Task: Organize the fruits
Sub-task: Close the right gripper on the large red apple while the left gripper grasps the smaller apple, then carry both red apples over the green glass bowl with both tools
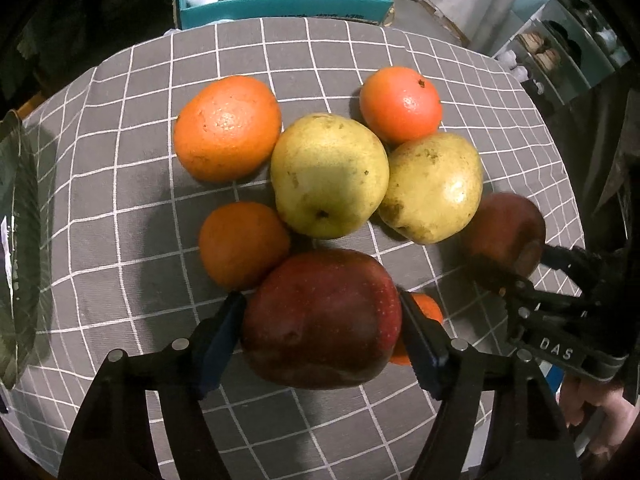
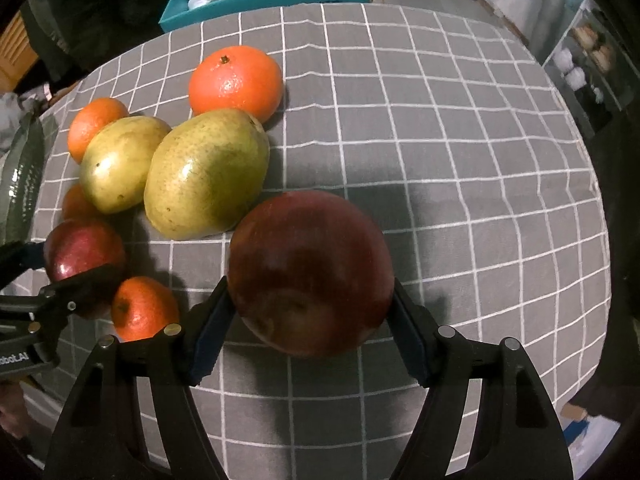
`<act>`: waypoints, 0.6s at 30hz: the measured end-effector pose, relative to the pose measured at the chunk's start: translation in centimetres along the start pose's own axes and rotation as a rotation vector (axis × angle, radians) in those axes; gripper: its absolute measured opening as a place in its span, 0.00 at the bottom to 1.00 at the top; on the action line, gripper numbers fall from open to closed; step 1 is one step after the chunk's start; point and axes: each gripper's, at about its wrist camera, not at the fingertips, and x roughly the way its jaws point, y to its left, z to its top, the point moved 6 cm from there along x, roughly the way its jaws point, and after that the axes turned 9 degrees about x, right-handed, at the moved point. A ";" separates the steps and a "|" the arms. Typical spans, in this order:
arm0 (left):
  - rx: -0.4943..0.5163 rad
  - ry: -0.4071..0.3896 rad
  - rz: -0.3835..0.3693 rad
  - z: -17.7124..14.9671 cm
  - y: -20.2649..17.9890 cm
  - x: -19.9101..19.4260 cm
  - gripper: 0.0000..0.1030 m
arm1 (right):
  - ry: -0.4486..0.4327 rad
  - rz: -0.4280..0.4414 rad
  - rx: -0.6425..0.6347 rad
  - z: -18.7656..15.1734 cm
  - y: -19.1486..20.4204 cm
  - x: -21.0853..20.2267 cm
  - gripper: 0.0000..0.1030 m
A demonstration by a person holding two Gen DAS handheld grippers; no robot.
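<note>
In the left wrist view my left gripper [image 1: 320,312] is shut on a dark red apple [image 1: 320,340], both blue pads against its sides. Just beyond it lie two yellow-green pears [image 1: 328,176] [image 1: 432,188] and several oranges [image 1: 228,128]; a small one [image 1: 430,308] peeks out behind the right finger. In the right wrist view my right gripper [image 2: 310,308] is shut on a second red apple [image 2: 310,264], to the right of the pile. Each gripper also appears in the other's view: the right gripper [image 1: 516,256] and the left gripper [image 2: 68,264].
A grey checked tablecloth [image 2: 460,140] covers the round table. A dark green plate [image 1: 16,240] sits at the left edge. A teal box [image 1: 280,4] with plastic bags stands beyond the far edge. A person's hand [image 1: 600,408] holds the right gripper's handle.
</note>
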 end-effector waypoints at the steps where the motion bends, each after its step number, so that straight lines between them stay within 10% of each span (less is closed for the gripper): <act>1: 0.005 -0.001 0.005 -0.1 0.0 -0.1 0.74 | -0.013 -0.004 0.001 0.1 0.0 -0.2 0.71; 18: 0.035 -0.192 0.114 0.9 1.8 -7.3 0.74 | -0.266 0.012 -0.042 3.2 2.1 -7.4 0.71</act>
